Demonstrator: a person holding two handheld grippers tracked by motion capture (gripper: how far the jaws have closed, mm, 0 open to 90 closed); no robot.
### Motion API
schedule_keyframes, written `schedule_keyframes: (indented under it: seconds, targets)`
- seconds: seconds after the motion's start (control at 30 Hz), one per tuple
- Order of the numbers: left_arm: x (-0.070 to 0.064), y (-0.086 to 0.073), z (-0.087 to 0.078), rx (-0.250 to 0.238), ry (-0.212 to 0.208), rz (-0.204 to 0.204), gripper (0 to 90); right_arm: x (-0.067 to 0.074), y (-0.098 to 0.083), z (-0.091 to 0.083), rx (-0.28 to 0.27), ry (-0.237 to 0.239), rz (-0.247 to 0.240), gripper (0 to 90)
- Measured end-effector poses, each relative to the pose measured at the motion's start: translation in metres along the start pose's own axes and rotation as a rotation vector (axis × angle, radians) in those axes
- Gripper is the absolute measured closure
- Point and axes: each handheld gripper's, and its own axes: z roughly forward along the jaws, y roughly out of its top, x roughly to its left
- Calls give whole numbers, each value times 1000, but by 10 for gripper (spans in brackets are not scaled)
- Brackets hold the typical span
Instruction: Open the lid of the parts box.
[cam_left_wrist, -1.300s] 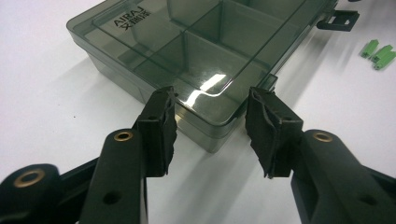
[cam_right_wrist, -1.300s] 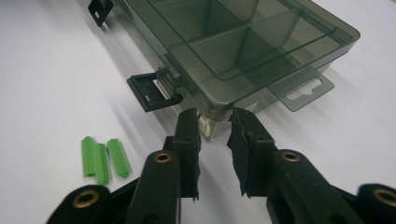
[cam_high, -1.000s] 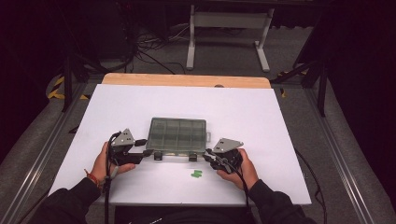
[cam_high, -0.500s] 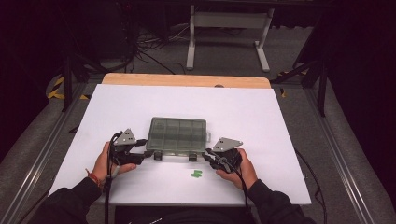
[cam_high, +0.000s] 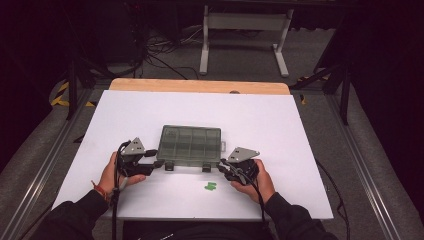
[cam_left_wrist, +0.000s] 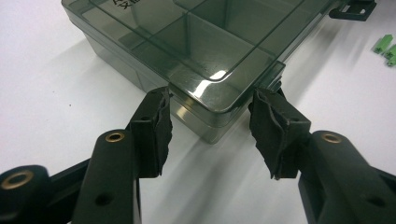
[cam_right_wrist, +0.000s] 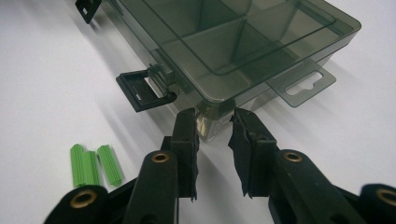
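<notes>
Lengthwise between them lies the box (cam_high: 190, 145) — right claw (cam_right_wrist: 212, 114) pinches one near corner; left claw (cam_left_wrist: 212, 95), just closing, straddles the other — grip unclear.

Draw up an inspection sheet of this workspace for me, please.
Surface: white tabletop, bare apart from the items below.
Job's things: smoky compartment box, lid down, black latches swung out.
Clutter: green wall plugs loose in front of the box.
Grippers: left gripper fingers straddle one near corner and have just been closing, contact unclear; right gripper fingers pinch the other near corner.
Cables: gripper cable trails off the table; floor cables beyond.
Surroundings: dark room, white stand.
</notes>
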Motion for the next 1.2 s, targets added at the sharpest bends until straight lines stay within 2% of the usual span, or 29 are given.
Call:
schedule_keyframes:
  seconds: [0.23,0.37,0.7,0.9,1.0,1.2]
  targets:
    - [0,0,0,8,1,-1,503,-1,0,-2,-16,15,3,673]
    - [0,-1,0,9,0,-5,507,-2,-1,0,-5,16,0,706]
    - [0,-1,-1,17,-7,-4,537,0,0,-1,-4,-1,-15,729]
    - [0,-1,-1,18,-4,-3,553,1,0,-3,-12,-31,-25,765]
    - [1,-1,1,14,7,-20,539,1,0,-3,-21,-14,-19,774]
    - [2,-2,3,24,-2,-28,522,-1,-1,-1,-23,1,-9,747]
